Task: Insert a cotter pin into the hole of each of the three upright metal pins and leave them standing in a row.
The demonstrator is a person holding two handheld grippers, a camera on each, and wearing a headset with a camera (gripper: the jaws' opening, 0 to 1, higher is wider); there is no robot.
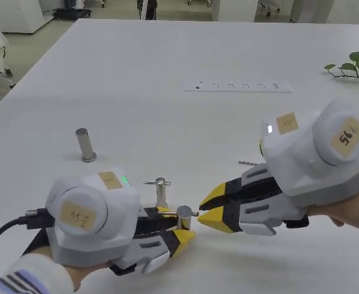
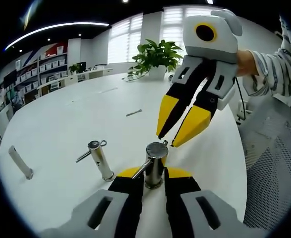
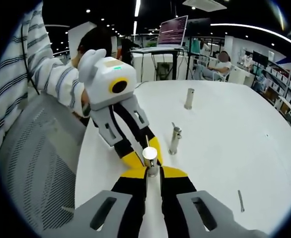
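Near metal pin: upright at the near edge of the bench, shank clamped between the yellow tips of the left tongs, which are pressed against it from both sides; whether its base touches the bench cannot be told. Cotter pin: thin rod running crosswise at the head of the near metal pin, one end sticking out on the side away from the right tongs, the other end at their tips. Right tongs come in from the right, nearly level w/ the pin head, tips drawn almost together and pinching the cotter pin's end, just beside the head. Middle metal pin: upright, free-standing, just behind the left tongs; a second cotter pin already sits through its top, pointing left in head view. Far metal pin: upright, well apart to the far left. In head view the three pins lie roughly along one diagonal, far-left to near-right. Spare cotter pin: flat on the bench, behind the right tongs. Background: white power strip further back on the bench; leafy plant at the far right edge.
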